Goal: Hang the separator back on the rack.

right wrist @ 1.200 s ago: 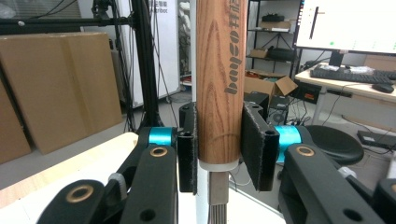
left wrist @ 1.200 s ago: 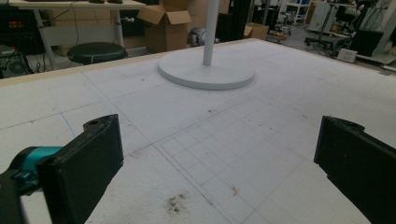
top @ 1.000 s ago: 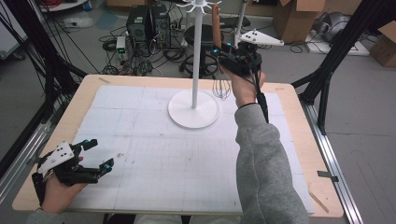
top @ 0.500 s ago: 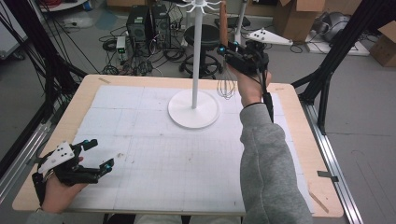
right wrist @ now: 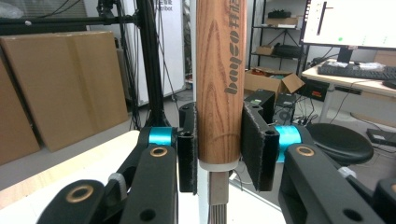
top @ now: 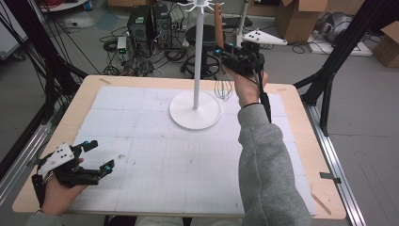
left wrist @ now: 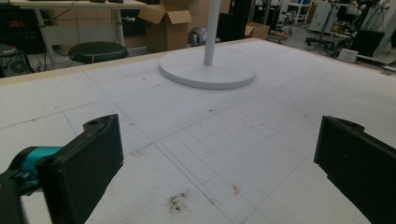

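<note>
At the near left of the counter, the left tool rests with jaws wide apart, empty. Far right, beside the white round-based hanging stand, the right tool clamps the wooden-handled wire whisk upright, lifted. If its hanging end misses a hook, the whisk could drop. The handle's dark lettering looks like "bayco".

1. The white stand with its pole rises mid-table, blocking passage there.
2. The whisk hangs just beside the pole.
3. The gridded mat lies open in front.
</note>
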Action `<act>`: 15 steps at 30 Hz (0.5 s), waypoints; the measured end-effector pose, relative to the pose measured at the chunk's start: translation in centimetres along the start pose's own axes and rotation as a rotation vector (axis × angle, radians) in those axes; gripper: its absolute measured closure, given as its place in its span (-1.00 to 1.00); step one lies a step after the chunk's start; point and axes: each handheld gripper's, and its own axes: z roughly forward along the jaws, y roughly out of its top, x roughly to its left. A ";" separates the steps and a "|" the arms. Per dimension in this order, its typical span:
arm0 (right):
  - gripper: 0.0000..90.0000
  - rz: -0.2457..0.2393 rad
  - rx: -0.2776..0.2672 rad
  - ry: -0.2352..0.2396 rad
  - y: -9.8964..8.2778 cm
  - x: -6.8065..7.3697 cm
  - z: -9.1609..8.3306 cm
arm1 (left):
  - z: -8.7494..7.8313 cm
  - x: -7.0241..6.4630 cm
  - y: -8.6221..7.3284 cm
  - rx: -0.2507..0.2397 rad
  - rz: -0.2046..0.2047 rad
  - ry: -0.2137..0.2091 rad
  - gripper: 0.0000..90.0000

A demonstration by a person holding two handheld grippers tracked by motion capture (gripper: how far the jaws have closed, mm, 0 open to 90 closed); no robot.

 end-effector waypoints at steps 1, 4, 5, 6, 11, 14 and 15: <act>0.55 0.001 0.002 0.001 0.0 0.0 0.0 | 0.0 0.0 0.0 -0.001 -0.001 0.000 -0.96; 0.55 -0.004 0.001 -0.001 0.1 0.1 0.1 | 0.0 0.0 0.0 -0.001 -0.002 0.001 -0.96; 0.55 -0.006 0.003 -0.002 0.1 0.1 0.2 | 0.0 0.0 0.0 -0.001 -0.001 0.000 -0.96; 0.55 -0.002 0.007 -0.002 0.1 0.1 0.2 | 0.0 0.0 0.0 0.000 0.000 0.000 -0.96; 0.55 -0.004 0.018 -0.001 -0.1 0.2 0.6 | 0.0 0.0 0.0 0.000 0.000 0.000 -0.96; 0.55 -0.006 0.022 0.000 -0.2 0.2 0.8 | 0.0 0.0 0.0 0.001 0.000 0.000 -0.96; 0.55 -0.007 0.023 0.000 -0.2 0.2 0.8 | 0.0 0.0 0.0 0.000 -0.001 0.000 -0.96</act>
